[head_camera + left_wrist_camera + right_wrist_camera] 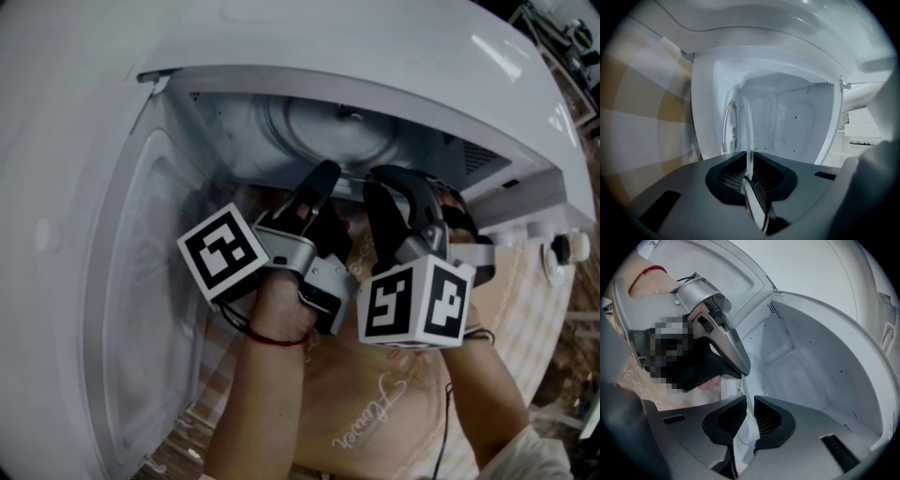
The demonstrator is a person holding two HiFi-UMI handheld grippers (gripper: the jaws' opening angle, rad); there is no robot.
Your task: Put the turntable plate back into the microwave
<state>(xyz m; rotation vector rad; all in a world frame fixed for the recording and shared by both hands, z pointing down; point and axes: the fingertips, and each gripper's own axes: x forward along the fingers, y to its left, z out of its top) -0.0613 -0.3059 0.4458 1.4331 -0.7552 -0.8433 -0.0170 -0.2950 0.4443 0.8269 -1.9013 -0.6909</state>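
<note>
The clear glass turntable plate [339,127] is inside the open white microwave [281,37], held at its near rim by both grippers. My left gripper [323,173] reaches into the cavity; in the left gripper view the plate [744,123] runs edge-on between its jaws [750,153], which pinch the rim. My right gripper [386,180] is beside it to the right. In the right gripper view the plate's rim [743,437] sits between the ribbed pads [764,418] of the right gripper [750,400], and the left gripper [736,359] shows just ahead.
The microwave door [122,281] hangs open at the left. The cavity's white back wall [797,122] and right wall [820,362] close in around the grippers. A beige checked cloth [375,412] lies under the microwave's front. A person's forearms fill the lower middle.
</note>
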